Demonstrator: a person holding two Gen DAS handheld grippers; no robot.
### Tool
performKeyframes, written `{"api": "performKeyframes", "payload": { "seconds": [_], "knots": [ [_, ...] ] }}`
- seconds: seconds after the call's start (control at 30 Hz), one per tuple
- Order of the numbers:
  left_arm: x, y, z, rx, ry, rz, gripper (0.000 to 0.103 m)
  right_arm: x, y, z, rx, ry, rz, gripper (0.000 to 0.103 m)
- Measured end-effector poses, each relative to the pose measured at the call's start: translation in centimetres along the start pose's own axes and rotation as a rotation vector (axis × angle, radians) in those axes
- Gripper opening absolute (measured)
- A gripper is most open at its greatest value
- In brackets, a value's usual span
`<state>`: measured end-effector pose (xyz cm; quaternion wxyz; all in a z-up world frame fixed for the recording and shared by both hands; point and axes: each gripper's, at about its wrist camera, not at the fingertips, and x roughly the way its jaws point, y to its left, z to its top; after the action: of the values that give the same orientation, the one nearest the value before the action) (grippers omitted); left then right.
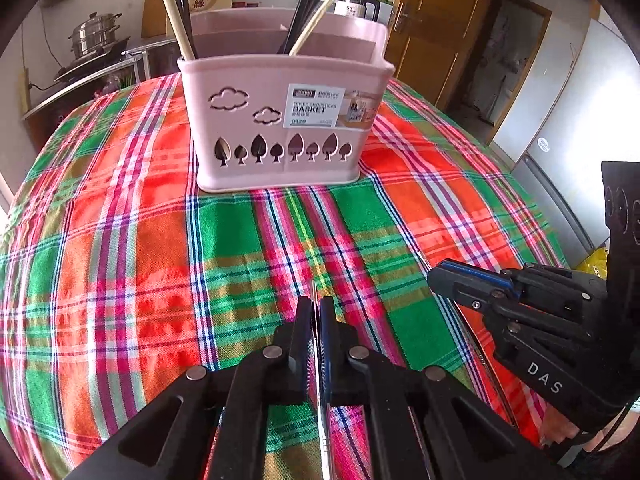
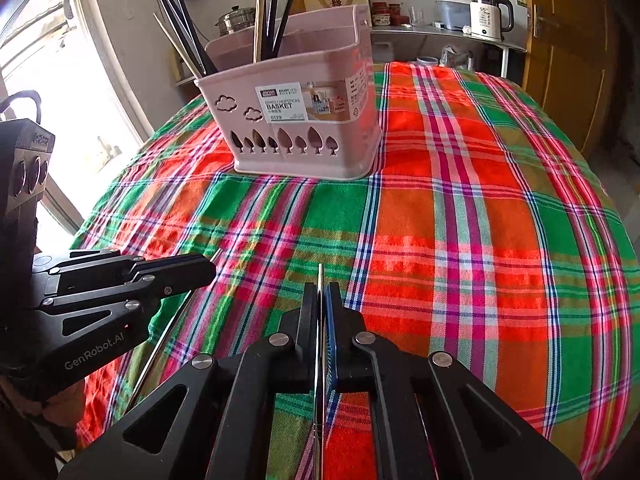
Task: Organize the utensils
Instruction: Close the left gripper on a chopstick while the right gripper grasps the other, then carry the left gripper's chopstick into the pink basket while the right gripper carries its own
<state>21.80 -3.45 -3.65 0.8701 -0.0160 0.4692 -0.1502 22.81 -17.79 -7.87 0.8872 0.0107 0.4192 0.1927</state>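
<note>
A pink chopstick basket (image 1: 248,76) (image 2: 232,88) stands on the plaid cloth at the far middle of the table, holding several black and pale chopsticks (image 1: 308,0) (image 2: 276,8). My left gripper (image 1: 317,304) (image 2: 210,266) is shut on a thin metal chopstick (image 1: 314,288) (image 2: 216,255) whose tip pokes out just past the fingers. My right gripper (image 2: 321,290) (image 1: 434,278) is shut on a second metal chopstick (image 2: 320,274) (image 1: 423,259). Both grippers hover side by side over the cloth, well short of the basket.
The plaid tablecloth (image 1: 120,240) covers a round table that drops away on all sides. Behind it are a steamer pot (image 1: 94,36), a white kettle (image 2: 486,16) on a shelf, a wooden door (image 1: 436,20) and a white cabinet (image 1: 568,92).
</note>
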Motion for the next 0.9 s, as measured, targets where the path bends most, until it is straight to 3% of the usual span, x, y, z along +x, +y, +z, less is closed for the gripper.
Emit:
{"api": "performKeyframes", "payload": {
  "seconds": [0.63, 0.9],
  "knots": [
    [-12.0, 1.3, 5.2, 0.023, -0.288, -0.013, 0.003, -9.4, 0.7, 4.7, -0.021, -0.276, 0.024, 0.004],
    [-12.2, 1.0, 4.8, 0.029, -0.291, -0.017, 0.003, -10.2, 0.4, 4.3, -0.019, -0.305, 0.03, 0.004]
  ]
}}
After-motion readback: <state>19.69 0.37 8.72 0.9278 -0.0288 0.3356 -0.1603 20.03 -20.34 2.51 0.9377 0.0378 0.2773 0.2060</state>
